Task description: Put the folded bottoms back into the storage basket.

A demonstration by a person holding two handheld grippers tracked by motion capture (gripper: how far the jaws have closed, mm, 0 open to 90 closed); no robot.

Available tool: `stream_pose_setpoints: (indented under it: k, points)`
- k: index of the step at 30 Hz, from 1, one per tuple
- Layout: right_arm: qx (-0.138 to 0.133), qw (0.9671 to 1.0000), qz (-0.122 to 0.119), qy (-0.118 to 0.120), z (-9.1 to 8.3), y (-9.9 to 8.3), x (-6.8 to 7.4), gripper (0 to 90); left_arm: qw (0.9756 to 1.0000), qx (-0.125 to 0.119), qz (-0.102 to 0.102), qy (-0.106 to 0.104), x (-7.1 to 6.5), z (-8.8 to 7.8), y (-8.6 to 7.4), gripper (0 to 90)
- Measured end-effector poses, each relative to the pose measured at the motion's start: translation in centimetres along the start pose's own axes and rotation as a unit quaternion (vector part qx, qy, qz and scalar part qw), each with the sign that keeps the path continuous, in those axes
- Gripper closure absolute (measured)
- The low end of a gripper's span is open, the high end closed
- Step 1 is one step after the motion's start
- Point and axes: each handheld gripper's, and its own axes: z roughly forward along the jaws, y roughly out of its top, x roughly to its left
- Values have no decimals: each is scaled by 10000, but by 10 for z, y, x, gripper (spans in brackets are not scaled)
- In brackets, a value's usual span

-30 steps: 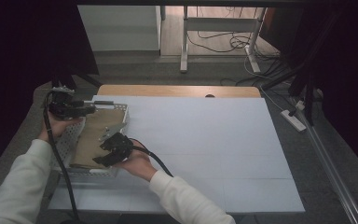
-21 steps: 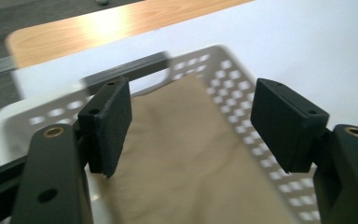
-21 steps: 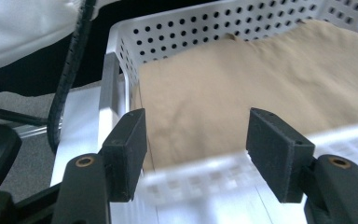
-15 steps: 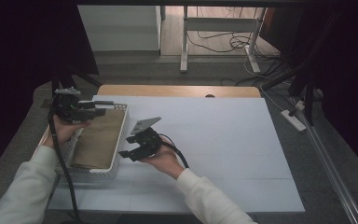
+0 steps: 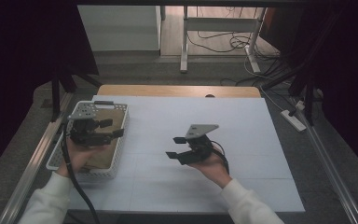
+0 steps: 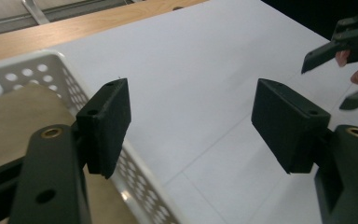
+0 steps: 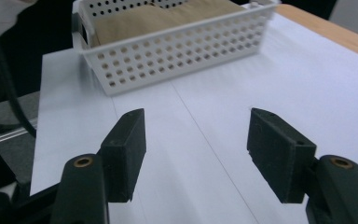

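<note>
A white perforated basket (image 5: 81, 171) stands at the table's left and holds a flat brown sheet-like thing (image 5: 100, 158). My left gripper (image 5: 113, 128) hovers over the basket's right half, open, with nothing between its pads. In the left gripper view the open left gripper (image 6: 191, 121) looks past the basket rim (image 6: 42, 65) and the brown thing (image 6: 9, 121) onto white tabletop. My right gripper (image 5: 173, 147) hangs open and empty over the middle of the table, pointing left toward the basket. In its own view the right gripper (image 7: 196, 149) faces the basket (image 7: 177, 51) and the brown thing (image 7: 168, 16).
The table top (image 5: 242, 121) is covered in white, with a wooden strip (image 5: 177, 90) along the far edge. A black cable (image 5: 77, 186) trails from the left gripper past the near left corner. Metal rails run along both sides of the table.
The right gripper has left the basket and swung right to the middle of the table. The left gripper has come from the basket's far left corner to over its right half.
</note>
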Motion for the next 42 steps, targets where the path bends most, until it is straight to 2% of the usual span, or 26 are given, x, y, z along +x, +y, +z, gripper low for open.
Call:
stream_pose_setpoints:
  k: [5,8,11,14,17,20,26,30,35,42]
  points:
    - [6,9996,77,-262,-40,-28,-9,369,9999,130,59,-27,-24,2,-14,283]
    - [-30,9988,206,-452,-63,-47,-15,368,10000,88,32,-34,-35,2,-25,278]
    - [-89,9975,342,-611,-83,-63,-20,366,9998,152,127,-32,-45,3,-34,274]
    - [-98,9964,413,-730,-98,-77,-22,361,9994,193,284,-29,-53,3,-40,270]
    - [-37,9954,391,-875,-110,-88,-23,358,9992,192,342,-82,-58,3,-45,268]
    - [-20,9943,485,-945,-120,-97,-25,358,9992,215,306,-123,-59,4,-49,263]
    - [-152,9918,639,-1098,-135,-106,-29,358,9992,288,242,-99,-57,5,-54,263]
    - [-179,9920,562,-1118,-136,-105,-29,358,9993,302,222,-93,-56,6,-55,262]
    - [-82,9931,411,-1097,-132,-104,-26,357,9993,285,211,-115,-56,5,-55,262]
    - [-48,9931,393,-1105,-133,-105,-26,356,9993,276,200,-163,-55,6,-54,261]
